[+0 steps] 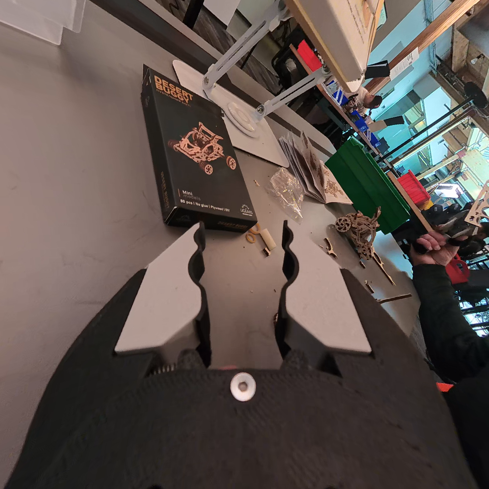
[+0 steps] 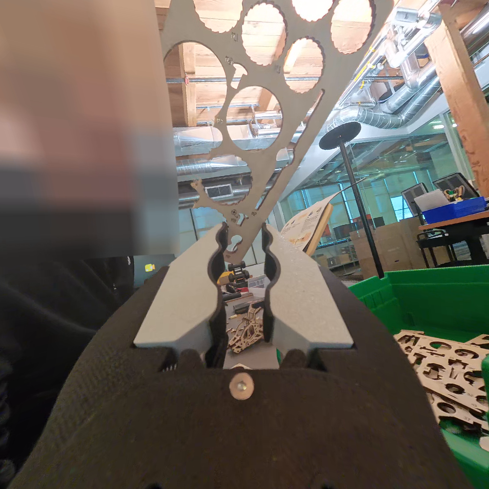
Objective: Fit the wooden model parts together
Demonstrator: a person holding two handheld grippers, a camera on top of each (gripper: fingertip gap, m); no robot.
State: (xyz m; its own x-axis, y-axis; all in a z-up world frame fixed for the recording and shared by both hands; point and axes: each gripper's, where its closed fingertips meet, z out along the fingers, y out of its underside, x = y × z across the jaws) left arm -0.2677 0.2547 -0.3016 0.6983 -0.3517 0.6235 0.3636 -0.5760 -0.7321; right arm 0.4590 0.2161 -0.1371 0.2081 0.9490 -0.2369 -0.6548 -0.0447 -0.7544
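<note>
Grey matte table [image 1: 66, 185] under spread, empty left gripper [image 1: 242, 230]; right gripper [image 2: 243, 232] pinches thin plywood sheet [image 2: 264, 79] riddled with scalloped round cutouts.

left tongs [image 1: 242, 232]: agape, empty | right tongs [image 2: 243, 232]: raised, clamped
</note>
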